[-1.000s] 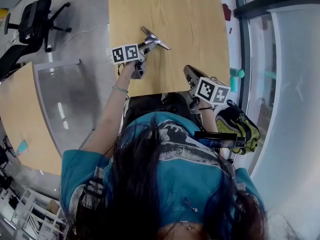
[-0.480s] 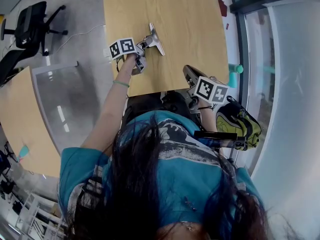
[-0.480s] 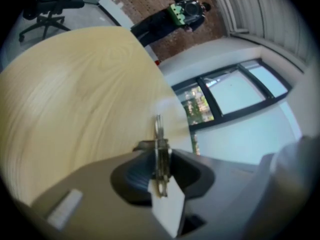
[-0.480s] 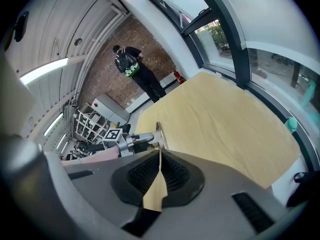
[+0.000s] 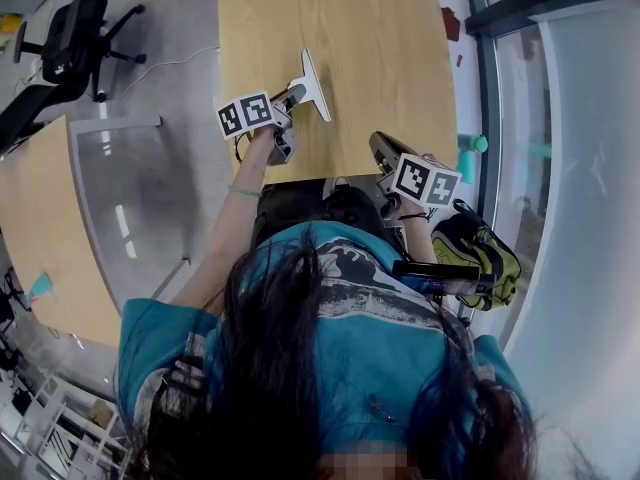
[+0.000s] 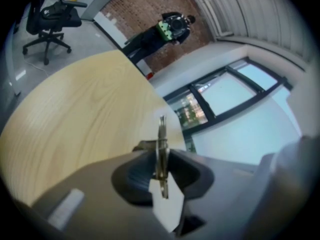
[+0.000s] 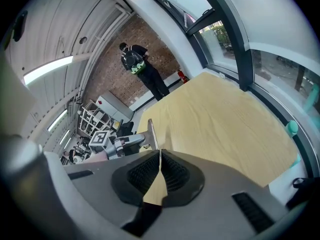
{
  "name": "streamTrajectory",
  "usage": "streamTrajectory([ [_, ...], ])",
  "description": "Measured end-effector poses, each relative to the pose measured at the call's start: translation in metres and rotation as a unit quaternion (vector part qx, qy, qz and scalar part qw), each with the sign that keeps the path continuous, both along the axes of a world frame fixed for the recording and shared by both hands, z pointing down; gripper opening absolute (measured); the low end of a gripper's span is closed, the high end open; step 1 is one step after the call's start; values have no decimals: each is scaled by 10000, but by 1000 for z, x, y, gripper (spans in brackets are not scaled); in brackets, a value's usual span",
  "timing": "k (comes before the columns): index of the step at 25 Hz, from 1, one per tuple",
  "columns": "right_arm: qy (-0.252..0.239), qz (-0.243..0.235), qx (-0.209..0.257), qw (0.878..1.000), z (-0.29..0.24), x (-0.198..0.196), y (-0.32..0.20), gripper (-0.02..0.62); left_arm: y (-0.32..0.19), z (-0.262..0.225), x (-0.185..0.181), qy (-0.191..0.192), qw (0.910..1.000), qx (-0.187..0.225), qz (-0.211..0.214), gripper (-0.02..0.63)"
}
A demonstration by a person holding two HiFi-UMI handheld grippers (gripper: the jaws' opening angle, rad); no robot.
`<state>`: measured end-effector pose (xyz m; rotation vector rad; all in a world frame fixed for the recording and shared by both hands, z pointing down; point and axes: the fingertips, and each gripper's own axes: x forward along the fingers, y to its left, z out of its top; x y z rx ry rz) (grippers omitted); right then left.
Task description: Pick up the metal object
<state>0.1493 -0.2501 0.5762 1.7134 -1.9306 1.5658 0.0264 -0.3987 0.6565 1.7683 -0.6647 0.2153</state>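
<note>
**Item — metal object** (image 5: 314, 76). A thin, flat, silver-grey piece. It shows as a pale straight bar in the head view and as an upright sliver, edge-on, in the left gripper view.

**Place.** Over the near-left part of the wooden table (image 5: 390, 48), at the tip of the left gripper (image 5: 292, 96). We judge it to be raised just off the top.

**Left gripper.** The jaws have just been closing and are clamped on the metal object, with the ribbed pads (image 6: 135, 176) pressing its two flat faces.

**Right gripper** (image 5: 380, 148). Jaws together with nothing between them, at the table's near edge, well apart from the object.

**Step in hand, as we judge it — the lift.** We advise steady pressure and a straight rise with the wrist kept level. The piece is slim and smooth, so it could pivot or slip in the pads.
</note>
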Motion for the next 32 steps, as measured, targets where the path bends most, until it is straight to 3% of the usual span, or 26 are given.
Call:
streamTrajectory([
  [12, -65, -499, 271, 9984, -4, 14, 55, 19, 99, -69, 4, 419, 9967, 383, -579, 78],
  [20, -249, -1228, 317, 9916, -4, -4, 97, 18, 176, -90, 4, 480, 9938, 509, -867, 78],
  [26, -382, -1462, 297, 9881, -5, -23, 100, 18, 216, -92, -18, 235, 9941, 402, -983, 78],
  [32, -474, -1615, 290, 9853, -3, -40, 99, 18, 221, -100, -45, 156, 9902, 489, -1301, 78],
])
